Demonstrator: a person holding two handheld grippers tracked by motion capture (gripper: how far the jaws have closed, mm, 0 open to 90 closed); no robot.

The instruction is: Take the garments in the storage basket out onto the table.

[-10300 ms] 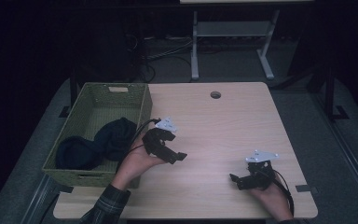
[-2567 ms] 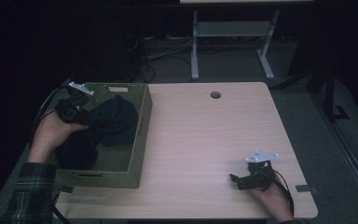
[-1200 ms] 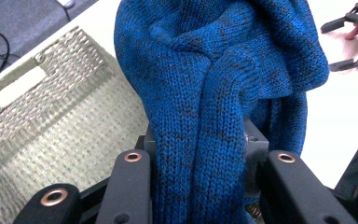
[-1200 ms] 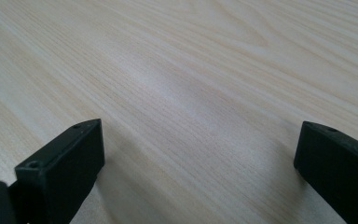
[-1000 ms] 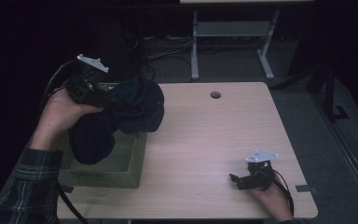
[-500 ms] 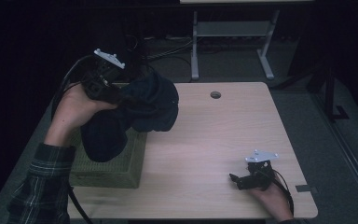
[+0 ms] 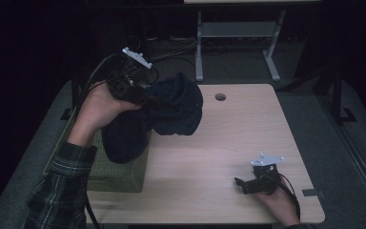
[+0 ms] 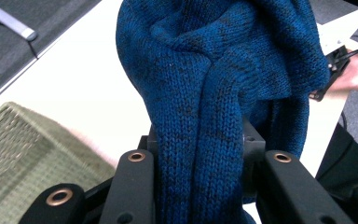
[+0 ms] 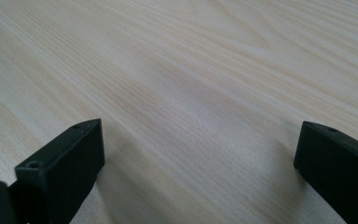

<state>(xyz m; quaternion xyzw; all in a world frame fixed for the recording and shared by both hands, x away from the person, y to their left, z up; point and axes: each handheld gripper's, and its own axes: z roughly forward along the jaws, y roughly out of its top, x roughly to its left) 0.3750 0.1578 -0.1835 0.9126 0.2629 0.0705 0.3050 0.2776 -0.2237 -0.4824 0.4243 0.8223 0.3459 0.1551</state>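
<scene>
Nearest the person, at the front right of the desk, the right hand rests on the wood with the right hand-held gripper lying low on the surface, its jaws pointing left across the desk. In the right gripper view the two black jaws stand wide apart with nothing between them, just bare pale wood grain running under them. Farther in and to the left, a plaid sleeve rises from the bottom edge, and the left hand lifts the left hand-held gripper above the desk's left edge. That gripper is clamped on a dark blue knitted sweater: in the left gripper view a thick bunched fold of the knit runs down between the two jaws, which press against it on both sides. The sweater hangs in the air from the grip, one part bulging out over the left side of the desk, another part drooping down over the green woven basket that sits at the desk's left edge. Beyond it, near the far edge of the desk, is a small round hole.
</scene>
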